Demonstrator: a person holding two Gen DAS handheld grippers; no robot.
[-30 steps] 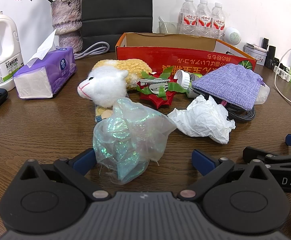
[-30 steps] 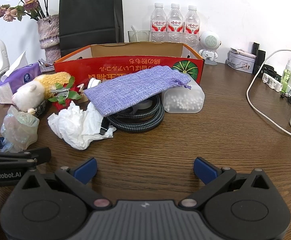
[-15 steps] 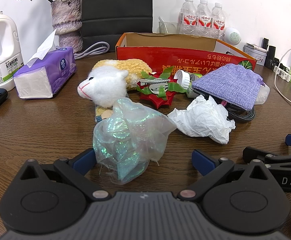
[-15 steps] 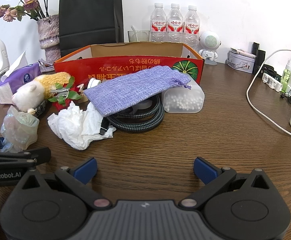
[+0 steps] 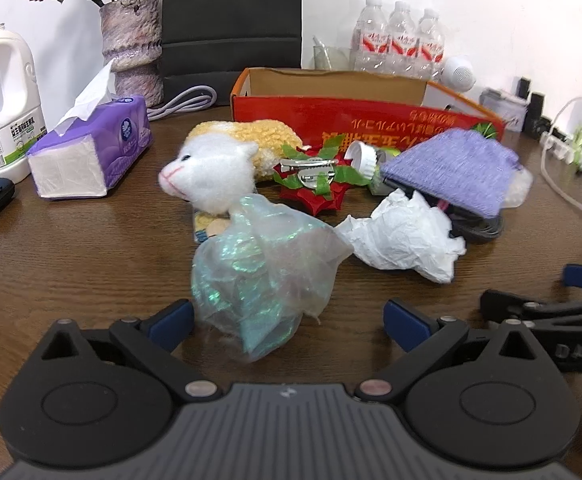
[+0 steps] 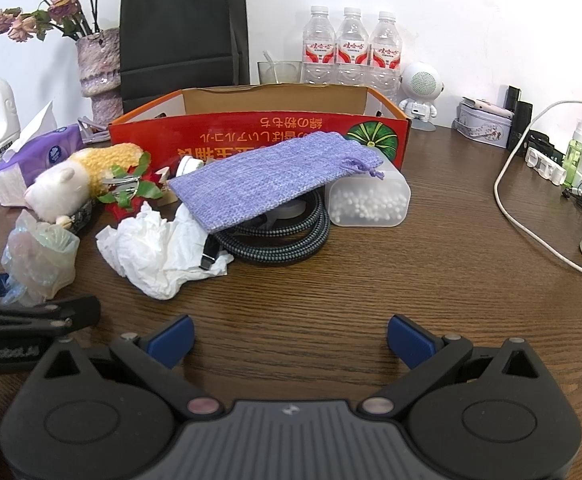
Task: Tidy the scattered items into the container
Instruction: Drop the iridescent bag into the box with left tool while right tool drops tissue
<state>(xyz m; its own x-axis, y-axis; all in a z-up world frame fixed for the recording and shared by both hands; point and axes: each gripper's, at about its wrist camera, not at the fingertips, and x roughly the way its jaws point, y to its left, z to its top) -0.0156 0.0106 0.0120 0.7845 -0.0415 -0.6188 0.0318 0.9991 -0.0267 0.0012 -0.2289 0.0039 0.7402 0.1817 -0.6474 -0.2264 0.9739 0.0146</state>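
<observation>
Left gripper (image 5: 287, 318) jaws gape wide around the iridescent plastic bag (image 5: 263, 276), unclosed; right gripper (image 6: 289, 334) jaws wide open, empty, near the crumpled tissue (image 6: 159, 248).

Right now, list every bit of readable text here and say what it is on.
"DAS": side of the right tool, rest cut off.
Left tool: lettering blurred.
Red box: upside-down characters, not legible.
Water bottles: red labels too small.
White jug: label unreadable.

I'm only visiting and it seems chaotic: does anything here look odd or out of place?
Yes: the red cardboard box looks empty, while a plush sheep, crumpled white tissue and purple woven pouch lie heaped before it, the pouch draped over a coiled black cable.
</observation>
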